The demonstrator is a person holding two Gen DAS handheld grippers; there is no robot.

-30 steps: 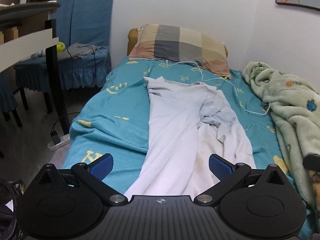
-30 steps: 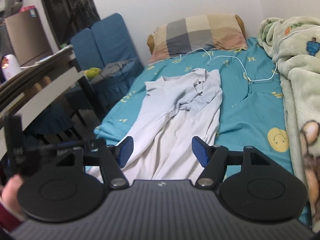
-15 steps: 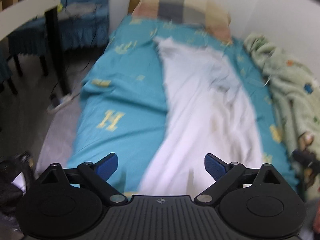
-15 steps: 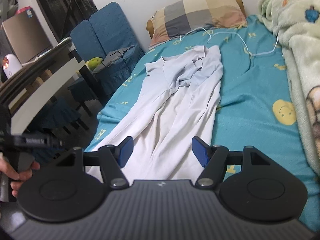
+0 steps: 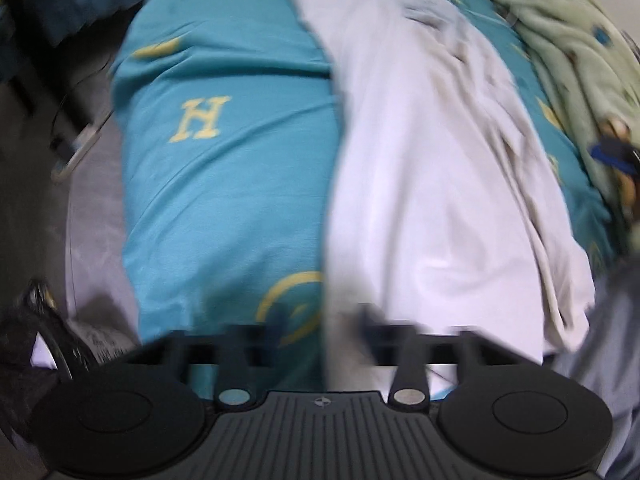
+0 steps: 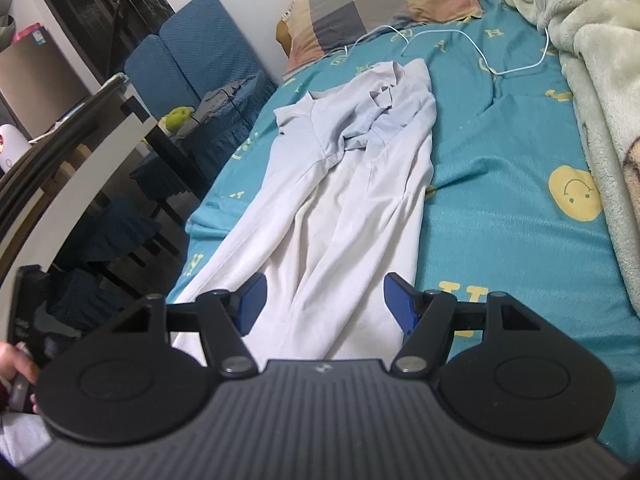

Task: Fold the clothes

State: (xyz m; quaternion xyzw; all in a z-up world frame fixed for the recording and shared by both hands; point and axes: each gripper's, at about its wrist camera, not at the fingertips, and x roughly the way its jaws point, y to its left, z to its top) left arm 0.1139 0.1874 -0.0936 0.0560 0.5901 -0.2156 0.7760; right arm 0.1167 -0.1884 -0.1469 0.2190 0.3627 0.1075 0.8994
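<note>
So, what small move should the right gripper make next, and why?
Probably lower the right gripper onto the near hem of the white garment and close it. Its jaws stand open above the cloth, while the left gripper is shut at the hem's left edge; whether it caught cloth is blurred.

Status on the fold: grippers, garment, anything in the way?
Left gripper shut at white garment's near left edge; blur hides the grip. Right gripper open over its near end. Garment lengthwise, unfolded. White cable beyond collar, clear.
</note>
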